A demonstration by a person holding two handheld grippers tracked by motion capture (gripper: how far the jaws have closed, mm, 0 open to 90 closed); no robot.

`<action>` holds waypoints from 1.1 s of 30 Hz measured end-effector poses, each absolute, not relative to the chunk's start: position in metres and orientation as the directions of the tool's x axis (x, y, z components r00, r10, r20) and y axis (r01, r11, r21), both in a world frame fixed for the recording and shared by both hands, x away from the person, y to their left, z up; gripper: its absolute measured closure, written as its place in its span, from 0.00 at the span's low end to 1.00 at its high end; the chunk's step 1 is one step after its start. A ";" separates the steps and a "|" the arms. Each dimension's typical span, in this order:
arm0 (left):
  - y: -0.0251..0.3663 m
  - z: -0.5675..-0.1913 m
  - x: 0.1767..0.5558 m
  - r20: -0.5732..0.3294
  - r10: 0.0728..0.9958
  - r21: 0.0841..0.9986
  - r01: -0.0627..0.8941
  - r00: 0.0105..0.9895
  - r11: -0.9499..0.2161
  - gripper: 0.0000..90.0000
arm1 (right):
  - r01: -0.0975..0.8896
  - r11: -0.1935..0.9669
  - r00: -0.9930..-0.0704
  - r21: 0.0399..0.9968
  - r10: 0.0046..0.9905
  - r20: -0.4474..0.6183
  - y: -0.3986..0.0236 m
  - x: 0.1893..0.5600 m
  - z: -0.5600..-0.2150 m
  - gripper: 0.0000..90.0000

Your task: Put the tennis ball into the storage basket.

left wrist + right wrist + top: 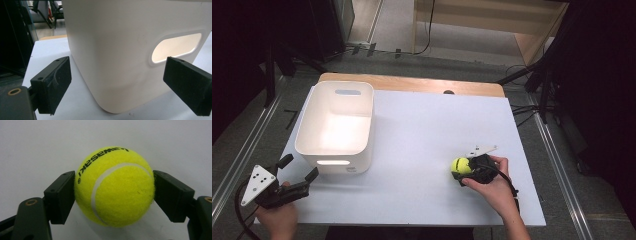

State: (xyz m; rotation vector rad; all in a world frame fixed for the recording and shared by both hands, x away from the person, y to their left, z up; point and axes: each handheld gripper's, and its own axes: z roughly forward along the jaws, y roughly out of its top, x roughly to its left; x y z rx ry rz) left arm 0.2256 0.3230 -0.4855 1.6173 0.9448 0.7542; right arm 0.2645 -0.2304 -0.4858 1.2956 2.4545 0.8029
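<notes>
A yellow tennis ball with black lettering rests on the white tabletop at the front right. My right gripper is shut on it, a black pad pressed against each side, and a hand wraps the gripper from behind. My left gripper stands open at the front left corner with nothing between its jaws. It points at the near wall of a white plastic bin, just short of the bin's handle slot.
The bin sits at the left of the table and looks empty inside. A wooden strip runs along the table's far edge. Metal rails flank the table, and dark stands and cables lie on the floor beyond.
</notes>
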 end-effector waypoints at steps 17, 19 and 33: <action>0.323 -0.486 0.226 0.005 0.874 0.973 0.201 0.485 -0.117 0.09 | 0.671 0.452 -0.581 0.587 0.813 0.038 -0.228 0.268 -0.487 0.26; 0.323 -0.486 0.226 0.006 0.874 0.972 0.201 0.485 -0.118 0.09 | 0.672 0.453 -0.583 0.585 0.811 0.041 -0.229 0.268 -0.486 0.26; 0.323 -0.485 0.225 0.002 0.874 0.973 0.200 0.486 -0.114 0.09 | 0.669 0.444 -0.586 0.595 0.808 0.056 -0.230 0.269 -0.477 0.26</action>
